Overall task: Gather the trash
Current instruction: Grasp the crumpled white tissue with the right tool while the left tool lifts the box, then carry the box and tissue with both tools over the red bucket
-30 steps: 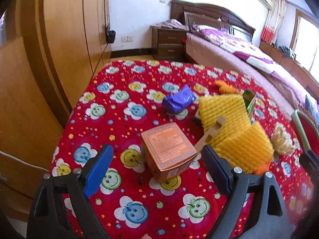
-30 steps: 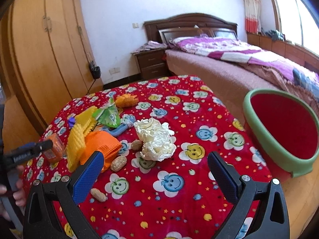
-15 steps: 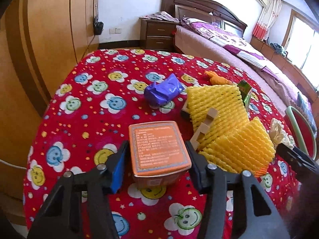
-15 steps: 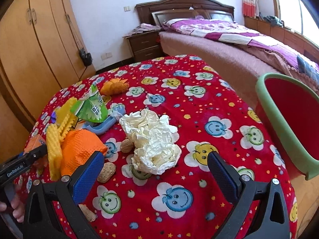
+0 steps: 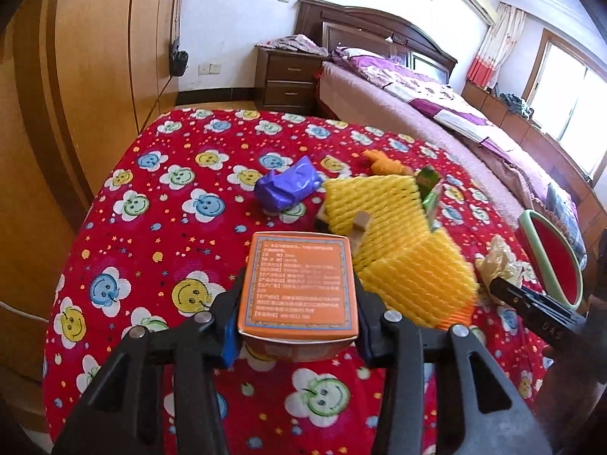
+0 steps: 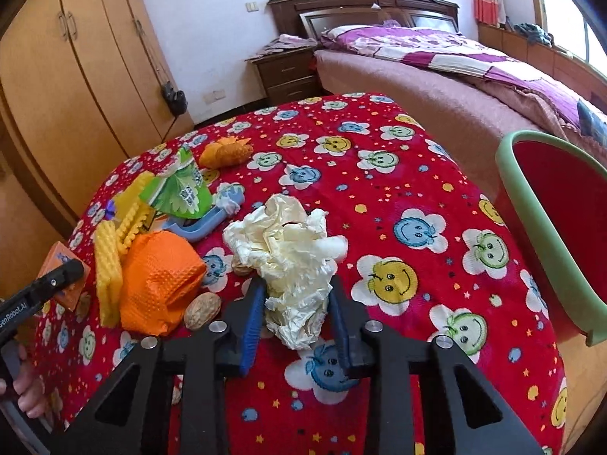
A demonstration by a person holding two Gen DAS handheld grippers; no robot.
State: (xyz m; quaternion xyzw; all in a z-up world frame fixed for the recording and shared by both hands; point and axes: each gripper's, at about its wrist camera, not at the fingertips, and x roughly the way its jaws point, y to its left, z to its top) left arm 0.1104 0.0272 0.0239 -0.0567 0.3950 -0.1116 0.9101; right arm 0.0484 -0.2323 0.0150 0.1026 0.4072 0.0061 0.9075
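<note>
— Two grips at once, as we read it. Where does the box (image 5: 299, 284) sit?

— Low in the middle of the left wrist view, right between the fingers of the left gripper (image 5: 297, 303). Its jaws have just been closing, and both blue pads press on the box's sides, so we call it clenched on the box. The printed orange face is turned up toward the camera, and its side edges run away from us up the frame. The face looks nearly square, so we cannot name a long axis.

— And the paper (image 6: 288, 261)?

— In the right wrist view the crumpled cream wad lies just below the frame's middle. Its lower end sits between the pads of the right gripper (image 6: 296, 303), whose jaws have also just been closing; the pads touch the wad on both sides, so we take it as grasped. The wad's long axis runs up the frame from the fingers, leaning slightly left, and the upper part spreads wider than the pinched end.

— What lies around them?

— Both rest on the red cloth (image 6: 417, 174). In the right wrist view an orange net (image 6: 159, 280) and a nut (image 6: 203, 314) lie left of the wad, and the bin (image 6: 531, 220) stands at the right edge. In the left wrist view yellow foam (image 5: 398, 242) lies right of the box, touching or just behind it, we cannot tell which. A purple wrapper (image 5: 288, 187) lies above it, apart.
</note>
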